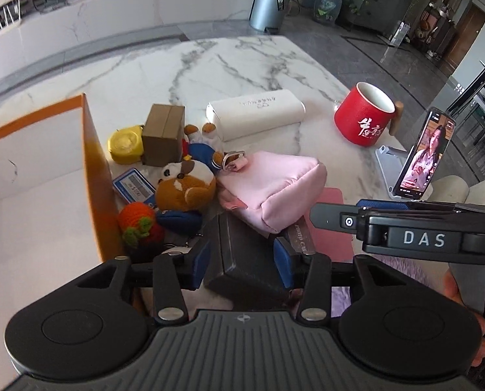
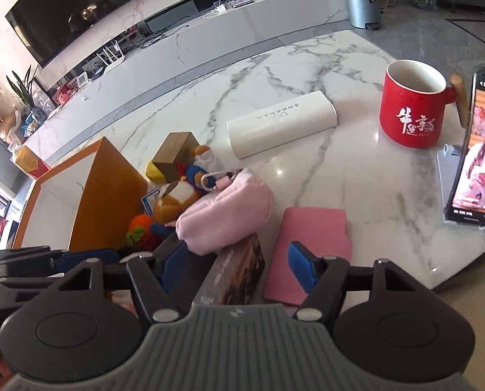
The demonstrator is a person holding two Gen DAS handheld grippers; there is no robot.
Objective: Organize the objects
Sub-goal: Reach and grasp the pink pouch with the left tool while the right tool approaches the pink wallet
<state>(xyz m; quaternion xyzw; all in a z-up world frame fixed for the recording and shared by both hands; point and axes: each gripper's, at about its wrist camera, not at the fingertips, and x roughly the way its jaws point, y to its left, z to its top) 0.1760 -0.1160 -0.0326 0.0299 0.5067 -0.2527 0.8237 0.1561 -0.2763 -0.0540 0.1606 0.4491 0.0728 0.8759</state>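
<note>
A dark oblong box with a brown printed side lies near the table's front edge. A pink pouch leans on its far end. My left gripper is open, its blue pads close alongside the box. My right gripper is open too. Its left pad is next to the box and its right pad is apart from it, over a pink notebook. Left of the pile stands an orange box with a white inside.
A plush bear, a crochet orange, a blue card, a yellow roll and a cardboard carton crowd the orange box. Further back are a white case, a red mug and a phone on a stand.
</note>
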